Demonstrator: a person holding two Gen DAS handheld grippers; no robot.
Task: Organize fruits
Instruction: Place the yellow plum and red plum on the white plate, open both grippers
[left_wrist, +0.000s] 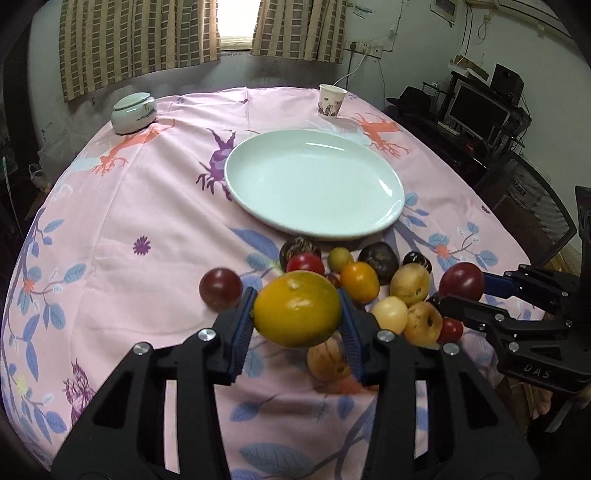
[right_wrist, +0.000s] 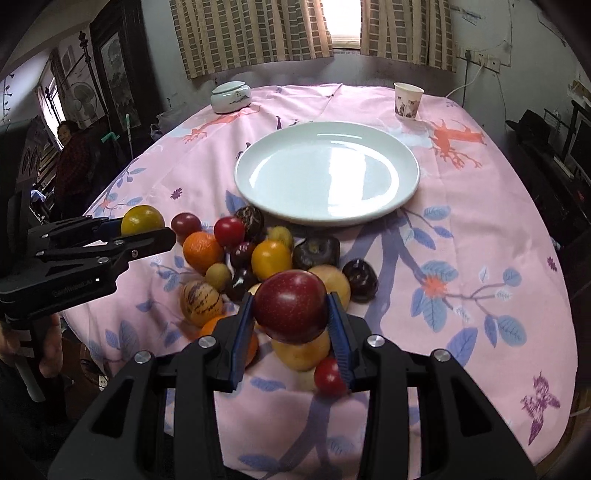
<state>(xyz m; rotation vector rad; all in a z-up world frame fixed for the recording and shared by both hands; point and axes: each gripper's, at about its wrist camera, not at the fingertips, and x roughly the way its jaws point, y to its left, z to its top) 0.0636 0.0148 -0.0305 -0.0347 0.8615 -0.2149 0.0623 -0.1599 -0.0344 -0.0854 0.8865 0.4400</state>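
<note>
Yellow-orange and round, the large fruit (left_wrist: 296, 308) sits clamped between the blue pads of the left tool (left_wrist: 296, 314), clear of the cloth on the near side of the white plate (left_wrist: 314, 230). The right tool (right_wrist: 290, 314) likewise grips a dark red plum (right_wrist: 290, 306) between its pads, also short of the plate. Both seem to be held high so they can travel over the fruit pile (right_wrist: 258, 258), which lies on the pink cloth of the worktop (right_wrist: 461, 221) just in front of the plate's near rim. The plate holds nothing yet, so I judge the sorting has barely begun.

Each held fruit hides part of the pile beneath it; a pale striped fruit (right_wrist: 201, 297) and several yellow ones are only partly seen, so the count is uncertain. The dark fruits nearest the plate are hard to identify. A paper cup (left_wrist: 331, 100) and a lidded jar (left_wrist: 133, 112) stand beyond the plate.
</note>
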